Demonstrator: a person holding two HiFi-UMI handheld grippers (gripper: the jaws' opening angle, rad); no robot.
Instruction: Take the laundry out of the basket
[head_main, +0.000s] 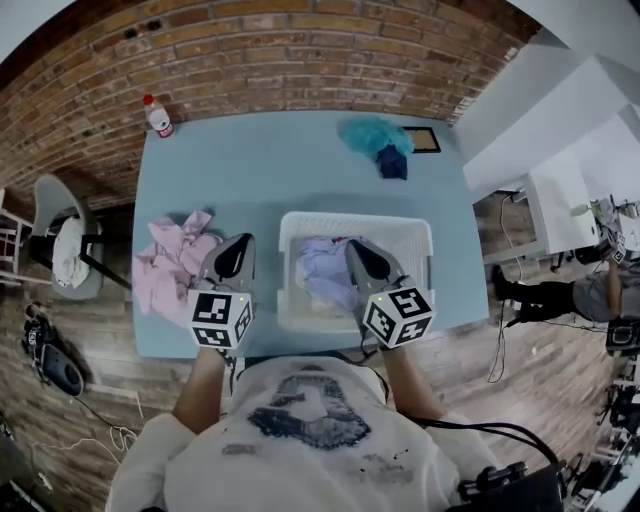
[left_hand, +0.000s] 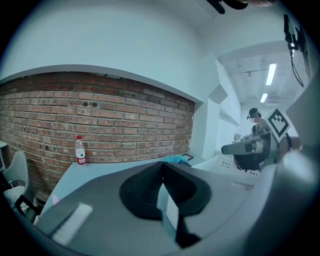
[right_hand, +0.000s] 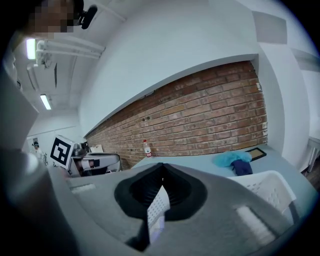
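Observation:
A white laundry basket stands at the near middle of the pale blue table. Lavender and white laundry lies inside it. My right gripper is over that laundry, jaws shut and empty. My left gripper is shut and empty over the table, between the basket's left wall and a pink clothes pile. In the left gripper view the shut jaws point at the brick wall, with the basket to their right. In the right gripper view the shut jaws have the basket rim to their right.
A teal and navy bundle and a dark-framed flat item lie at the table's far right. A water bottle stands at the far left corner. A chair with a white cloth is left of the table. The brick wall runs behind.

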